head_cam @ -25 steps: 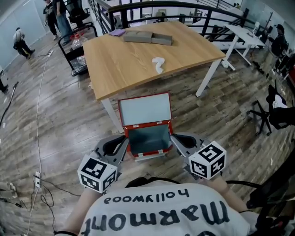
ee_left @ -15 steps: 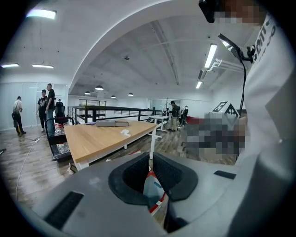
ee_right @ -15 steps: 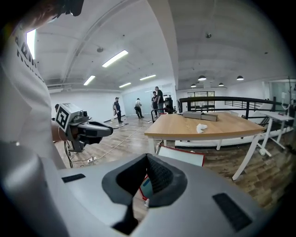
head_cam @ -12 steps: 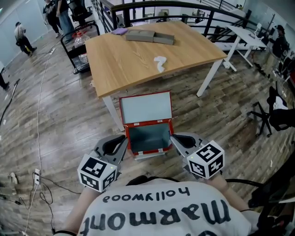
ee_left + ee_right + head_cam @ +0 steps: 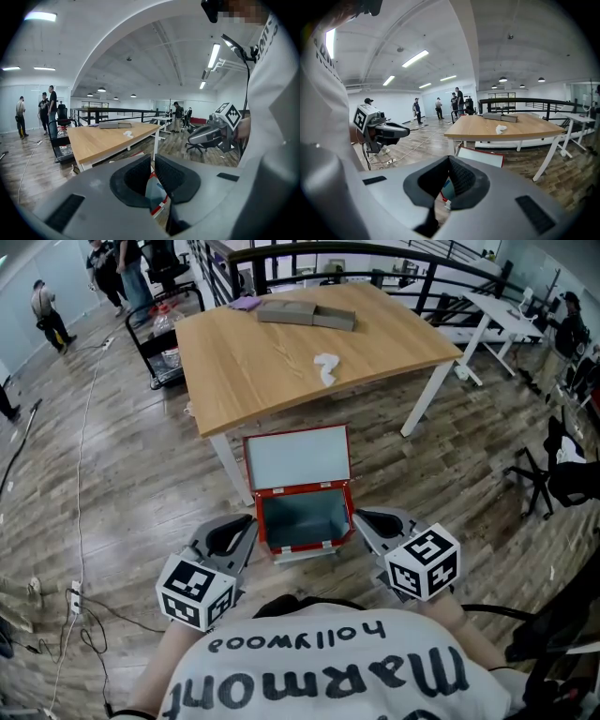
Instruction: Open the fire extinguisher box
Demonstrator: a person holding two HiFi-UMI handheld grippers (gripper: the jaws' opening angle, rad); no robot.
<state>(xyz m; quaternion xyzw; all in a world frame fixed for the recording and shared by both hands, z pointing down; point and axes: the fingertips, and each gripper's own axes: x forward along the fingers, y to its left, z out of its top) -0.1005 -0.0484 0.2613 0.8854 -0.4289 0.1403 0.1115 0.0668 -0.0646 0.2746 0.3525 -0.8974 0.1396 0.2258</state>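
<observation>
Your left gripper point(image 5: 246, 524) sits with its jaws all but closed, only a sliver showing between the pads, and nothing is caught in them. Your right gripper point(image 5: 361, 519) has its jaws pressed fully together and is empty too. The red fire extinguisher box point(image 5: 302, 521) stands on the wooden floor point(image 5: 141, 493) between the two grippers, just in front of the wooden table point(image 5: 281, 362), with its lid point(image 5: 297, 457) already swung up and back. Each gripper's tip lies just beside a side wall of the box (whether either one actually touches it, you cannot tell from these views).
</observation>
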